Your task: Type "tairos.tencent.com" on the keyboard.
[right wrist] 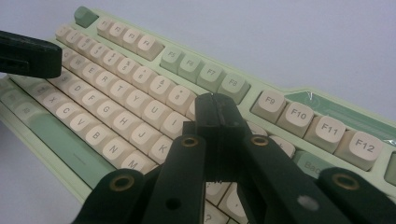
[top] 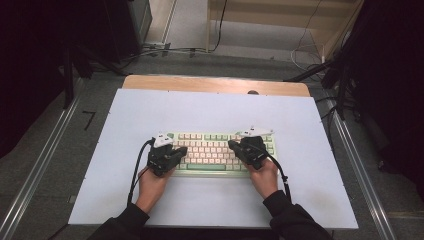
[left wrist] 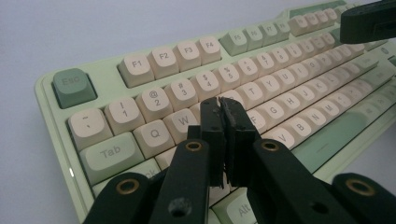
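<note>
High view: we are hovering left gripper (top: 181, 150), right gripper (top: 233, 145) (both closed, empty) over keyboard (top: 210, 150), at 9 and 3 o'clock.

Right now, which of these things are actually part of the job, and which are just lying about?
In the job:
- keyboard, which both shut tips hang over
- left hand-held gripper, shut, over the left keys
- right hand-held gripper, shut, over the right keys
- white mat under the keyboard

Lying about:
- floor cables beyond the table
- wooden frame at the back
</note>
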The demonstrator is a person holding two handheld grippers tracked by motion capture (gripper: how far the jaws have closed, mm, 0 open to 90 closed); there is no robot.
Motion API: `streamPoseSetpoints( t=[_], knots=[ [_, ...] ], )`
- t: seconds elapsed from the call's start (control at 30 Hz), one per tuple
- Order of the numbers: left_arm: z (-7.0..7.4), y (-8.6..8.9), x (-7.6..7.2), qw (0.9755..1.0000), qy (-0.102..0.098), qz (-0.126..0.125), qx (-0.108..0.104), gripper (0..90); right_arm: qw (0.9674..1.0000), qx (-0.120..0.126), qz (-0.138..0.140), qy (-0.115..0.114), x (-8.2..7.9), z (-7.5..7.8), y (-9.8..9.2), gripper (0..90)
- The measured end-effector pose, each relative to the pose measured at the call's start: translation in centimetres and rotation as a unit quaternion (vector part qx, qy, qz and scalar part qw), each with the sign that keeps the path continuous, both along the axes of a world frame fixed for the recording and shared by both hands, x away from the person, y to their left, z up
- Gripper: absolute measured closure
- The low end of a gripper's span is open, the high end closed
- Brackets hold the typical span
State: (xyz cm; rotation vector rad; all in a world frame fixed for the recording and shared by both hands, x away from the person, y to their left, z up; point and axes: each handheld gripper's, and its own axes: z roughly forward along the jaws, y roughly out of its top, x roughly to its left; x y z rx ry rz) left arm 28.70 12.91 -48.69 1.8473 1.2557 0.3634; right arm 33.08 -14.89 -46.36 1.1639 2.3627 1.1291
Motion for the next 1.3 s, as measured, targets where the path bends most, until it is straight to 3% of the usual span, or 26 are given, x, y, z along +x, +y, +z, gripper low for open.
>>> streamPoseSetpoints(
  t=[0.73,0.9,1.3],
  knots=[
    [-0.43,-0.26,0.16,0.9998,0.015,0.002,0.01,89.4,1.0,-0.002,0.0,0.0,-0.03,-0.07,0.06,87.2],
    [0.05,-0.02,-0.12,0.9999,-0.004,0.004,-0.009,89.4,1.0,-0.002,0.0,0.0,-0.04,-0.05,0.04,87.2],
    [0.17,0.32,-0.1,0.9998,-0.012,0.01,-0.008,89.4,1.0,0.0,0.003,0.004,-0.81,0.14,-0.57,87.2]
  ],
)
